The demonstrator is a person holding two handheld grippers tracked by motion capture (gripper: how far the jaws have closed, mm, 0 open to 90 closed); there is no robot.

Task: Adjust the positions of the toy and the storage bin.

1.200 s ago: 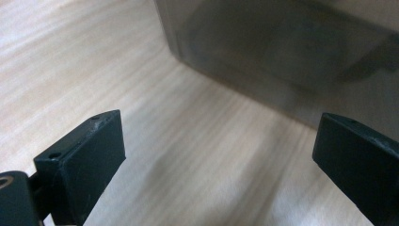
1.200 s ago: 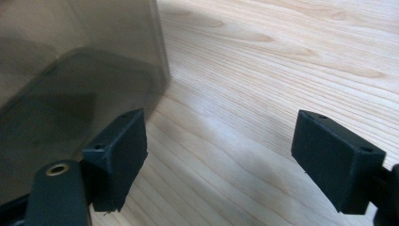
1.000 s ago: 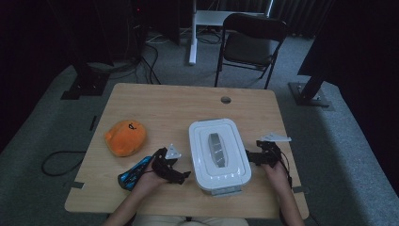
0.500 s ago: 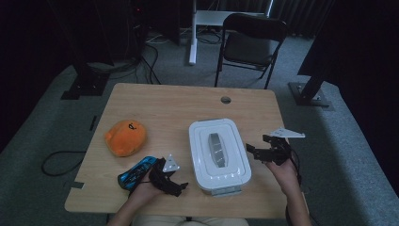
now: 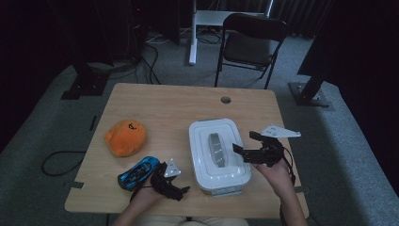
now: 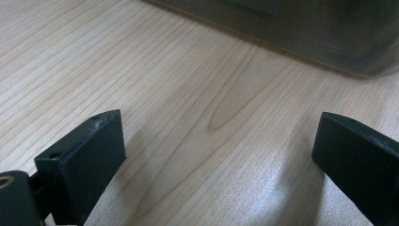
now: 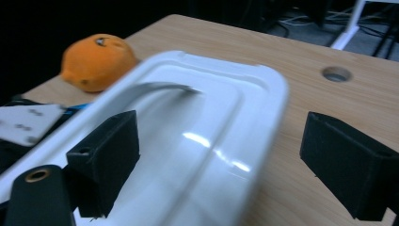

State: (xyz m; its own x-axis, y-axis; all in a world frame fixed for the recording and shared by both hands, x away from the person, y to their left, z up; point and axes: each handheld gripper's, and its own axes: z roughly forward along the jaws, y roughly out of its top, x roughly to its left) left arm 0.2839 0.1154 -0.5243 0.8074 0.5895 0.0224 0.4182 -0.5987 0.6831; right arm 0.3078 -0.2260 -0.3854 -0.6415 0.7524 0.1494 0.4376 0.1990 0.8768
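A white lidded box (image 5: 219,175) with a grey handle (image 5: 216,148) stands right of the table's middle. My right gripper (image 5: 244,142) hangs above the box's right edge, pointing left. Its jaws have just been opening and stand open, gripping nothing. In the right gripper view the lid (image 7: 202,132) lies beneath my right gripper (image 7: 221,127). My left gripper (image 5: 182,193) rests low near the front edge, left of the box. In the left gripper view, my left gripper (image 6: 219,127) is open over bare wood, with the box wall (image 6: 291,33) ahead.
An orange plush toy (image 5: 124,136) lies at the table's left. A blue toy (image 5: 139,172) sits beside my left hand. The wooden table (image 5: 174,108) has a cable hole (image 5: 226,100) at the back. A folding chair (image 5: 251,40) stands behind the table.
My right gripper has risen from beside the box's right side and now hangs over its right edge. My left gripper has slid slightly toward the front edge.
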